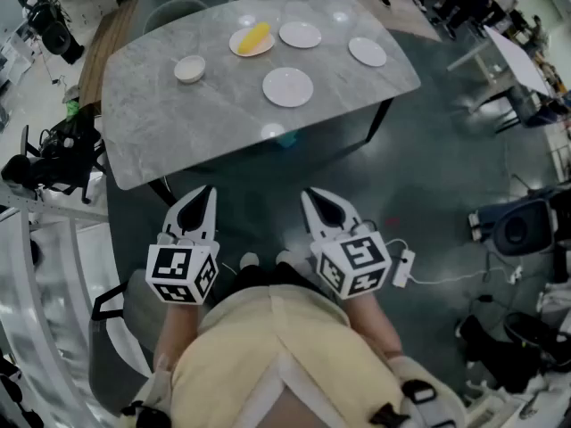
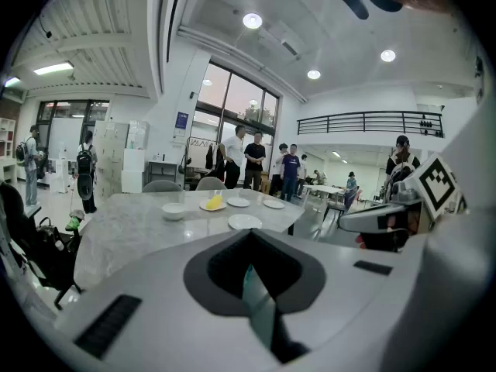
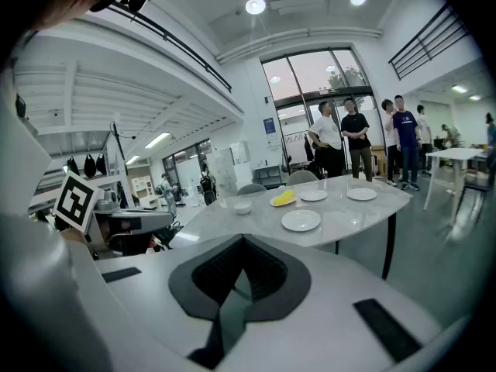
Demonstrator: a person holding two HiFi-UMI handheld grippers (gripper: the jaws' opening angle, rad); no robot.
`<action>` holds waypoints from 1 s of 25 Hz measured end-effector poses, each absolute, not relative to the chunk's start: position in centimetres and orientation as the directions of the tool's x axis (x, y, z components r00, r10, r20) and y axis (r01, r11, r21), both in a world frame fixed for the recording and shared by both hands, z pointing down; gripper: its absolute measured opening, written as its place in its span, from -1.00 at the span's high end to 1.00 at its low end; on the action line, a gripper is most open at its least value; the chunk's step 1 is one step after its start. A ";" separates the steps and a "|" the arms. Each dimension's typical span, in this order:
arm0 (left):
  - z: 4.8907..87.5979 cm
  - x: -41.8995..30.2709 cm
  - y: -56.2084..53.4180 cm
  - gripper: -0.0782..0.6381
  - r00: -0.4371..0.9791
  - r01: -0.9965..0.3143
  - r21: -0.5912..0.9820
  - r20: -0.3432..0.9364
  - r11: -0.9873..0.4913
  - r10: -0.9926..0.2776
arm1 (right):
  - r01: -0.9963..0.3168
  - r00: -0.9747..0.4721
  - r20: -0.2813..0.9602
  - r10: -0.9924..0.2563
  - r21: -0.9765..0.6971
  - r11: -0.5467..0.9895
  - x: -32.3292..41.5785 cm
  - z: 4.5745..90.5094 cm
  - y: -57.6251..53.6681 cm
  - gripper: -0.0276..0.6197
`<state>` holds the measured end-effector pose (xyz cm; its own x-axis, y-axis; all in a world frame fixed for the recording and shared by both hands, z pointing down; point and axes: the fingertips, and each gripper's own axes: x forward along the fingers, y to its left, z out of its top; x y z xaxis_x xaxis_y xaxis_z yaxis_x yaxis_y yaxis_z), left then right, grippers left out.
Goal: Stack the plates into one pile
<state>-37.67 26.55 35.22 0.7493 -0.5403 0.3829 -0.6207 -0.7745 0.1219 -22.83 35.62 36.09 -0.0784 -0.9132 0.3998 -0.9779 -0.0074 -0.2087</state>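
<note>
A grey marble table (image 1: 161, 123) carries three empty white plates: one nearest me (image 1: 287, 86), one at the back (image 1: 300, 34), one at the right (image 1: 367, 51). Beside them sit a fourth plate with yellow food (image 1: 252, 40) and a small white bowl (image 1: 189, 69). My left gripper (image 1: 205, 192) and right gripper (image 1: 311, 194) hang side by side over the floor, short of the table's near edge, both shut and empty. The left gripper view shows the nearest plate (image 2: 245, 222) beyond the closed jaws. In the right gripper view it lies at centre right (image 3: 301, 220).
Several people (image 3: 355, 142) stand beyond the table's far side. A chair (image 1: 178, 12) is tucked in at the back. Black bags and gear (image 1: 62, 145) crowd the floor to the left. A white power strip (image 1: 403, 267) and cables lie at the right.
</note>
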 end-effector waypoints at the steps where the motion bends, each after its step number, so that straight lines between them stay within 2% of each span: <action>1: 35.3 -37.4 26.4 0.78 0.746 -0.626 0.119 0.380 -0.771 -0.547 | -0.978 -0.075 0.399 -0.914 -0.207 -0.011 -22.5 36.2 35.5 0.91; 9: 36.3 -33.9 26.6 0.78 0.782 -0.596 0.205 0.367 -0.776 -0.504 | -0.973 -0.052 0.394 -0.918 -0.228 -0.042 -19.3 37.0 35.5 0.91; 25: 37.3 -26.3 26.5 0.77 0.759 -0.624 0.182 0.374 -0.760 -0.534 | -0.942 -0.069 0.342 -0.937 -0.332 -0.051 -11.4 38.9 36.8 0.90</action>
<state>-26.29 26.53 37.34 0.7588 -0.5335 0.3736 -0.6240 -0.7599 0.1823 -11.43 36.83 38.93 -0.0693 -0.9370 0.3423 -0.9420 -0.0515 -0.3315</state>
